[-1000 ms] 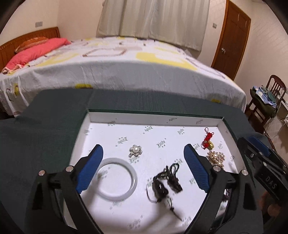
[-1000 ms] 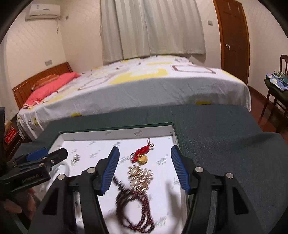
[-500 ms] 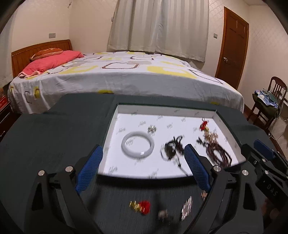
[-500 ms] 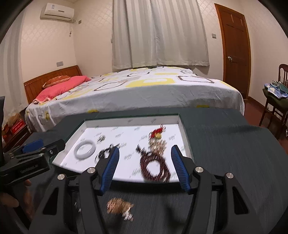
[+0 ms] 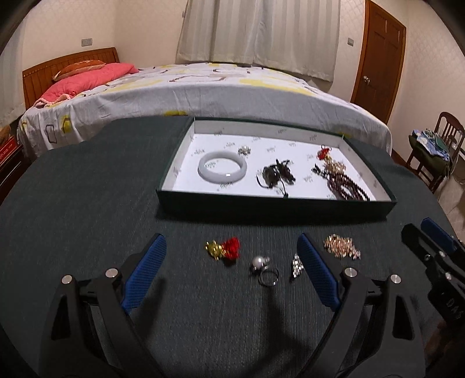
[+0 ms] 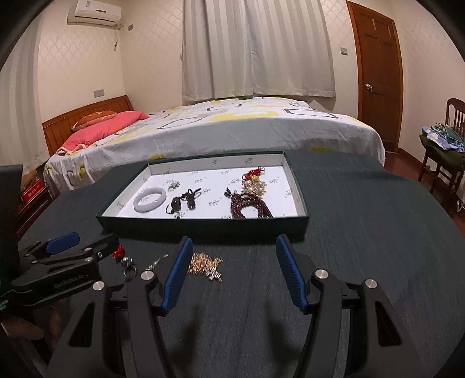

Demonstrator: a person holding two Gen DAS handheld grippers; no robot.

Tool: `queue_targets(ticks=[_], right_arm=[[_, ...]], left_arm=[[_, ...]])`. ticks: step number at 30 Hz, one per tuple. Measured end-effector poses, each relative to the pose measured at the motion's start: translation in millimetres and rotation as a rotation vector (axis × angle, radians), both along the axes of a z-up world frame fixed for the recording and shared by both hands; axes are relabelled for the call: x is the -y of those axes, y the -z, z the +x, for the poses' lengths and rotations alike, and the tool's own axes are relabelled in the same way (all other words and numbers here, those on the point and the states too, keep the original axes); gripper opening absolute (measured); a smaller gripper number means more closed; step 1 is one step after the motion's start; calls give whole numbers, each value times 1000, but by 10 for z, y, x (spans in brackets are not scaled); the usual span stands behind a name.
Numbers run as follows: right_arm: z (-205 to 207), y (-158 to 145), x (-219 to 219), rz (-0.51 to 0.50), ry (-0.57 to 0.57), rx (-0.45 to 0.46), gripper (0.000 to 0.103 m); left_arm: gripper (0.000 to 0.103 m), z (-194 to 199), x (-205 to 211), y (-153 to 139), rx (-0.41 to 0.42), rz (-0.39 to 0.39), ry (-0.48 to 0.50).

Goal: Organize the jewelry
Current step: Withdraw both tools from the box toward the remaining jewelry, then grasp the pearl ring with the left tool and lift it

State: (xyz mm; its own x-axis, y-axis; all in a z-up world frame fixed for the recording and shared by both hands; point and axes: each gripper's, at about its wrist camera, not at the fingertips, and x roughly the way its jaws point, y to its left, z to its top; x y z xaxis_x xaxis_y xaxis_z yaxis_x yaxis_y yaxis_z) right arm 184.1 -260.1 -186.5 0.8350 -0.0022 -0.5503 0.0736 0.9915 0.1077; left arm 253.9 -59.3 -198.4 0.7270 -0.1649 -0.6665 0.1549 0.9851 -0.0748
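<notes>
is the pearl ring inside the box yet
No, the pearl ring lies on the dark cloth in front of the box, between the open left gripper's fingers.

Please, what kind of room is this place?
Most likely a home bedroom: a made bed with a pink pillow, long white curtains and a white wall air conditioner.

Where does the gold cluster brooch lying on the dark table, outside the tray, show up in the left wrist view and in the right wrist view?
Left wrist view: the gold cluster brooch lies lower right, just right of the gripper's right finger.
Right wrist view: it lies left of centre, beside the gripper's left finger.
Shared landmark: the white bangle in the tray's left part.
</notes>
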Motion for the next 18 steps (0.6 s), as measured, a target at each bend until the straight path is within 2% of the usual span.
queue_targets(ticks=[5, 10, 18], right_arm=[[-78, 34, 54, 9, 17, -13, 59], [-89, 27, 73, 19, 14, -11, 59], [-91, 35, 91, 39, 8, -10, 59]], left_arm=[[83, -24, 45, 42, -17, 21, 10], [67, 6, 114, 118, -56, 28, 29], [54, 43, 205, 215, -97, 23, 50]])
